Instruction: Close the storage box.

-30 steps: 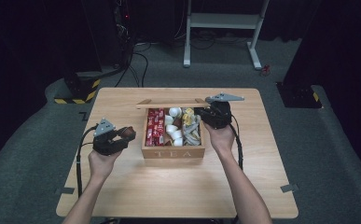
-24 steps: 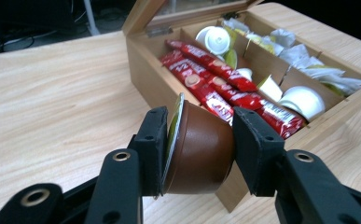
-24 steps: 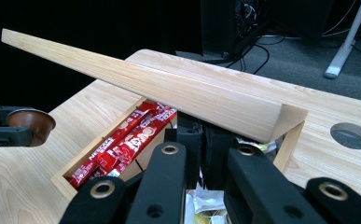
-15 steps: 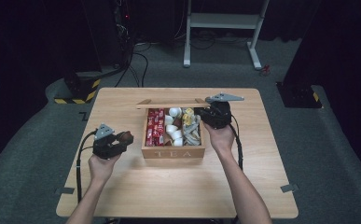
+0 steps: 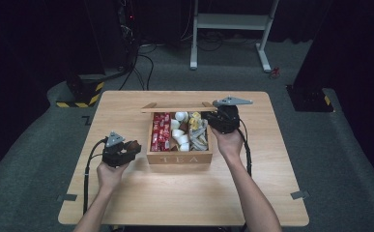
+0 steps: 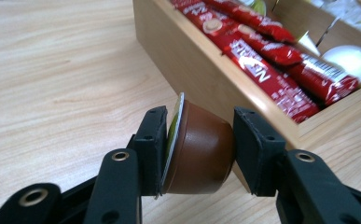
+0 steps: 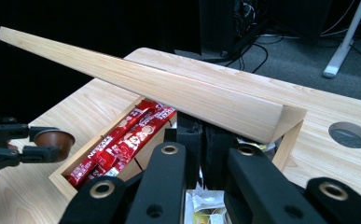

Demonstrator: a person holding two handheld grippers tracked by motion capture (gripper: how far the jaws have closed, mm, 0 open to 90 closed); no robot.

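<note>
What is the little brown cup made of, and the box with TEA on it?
The brown cup looks like smooth, slightly shiny plastic, with a thin foil-like lid on one end; that part is a guess. The tea box looks like pale, unpainted wood: you can see grain lines on its wall.

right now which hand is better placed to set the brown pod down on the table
Left. Its tool already clamps the brown coffee pod low over the bare wooden table beside the wooden tea box; the right tool is busy at the box.
</note>
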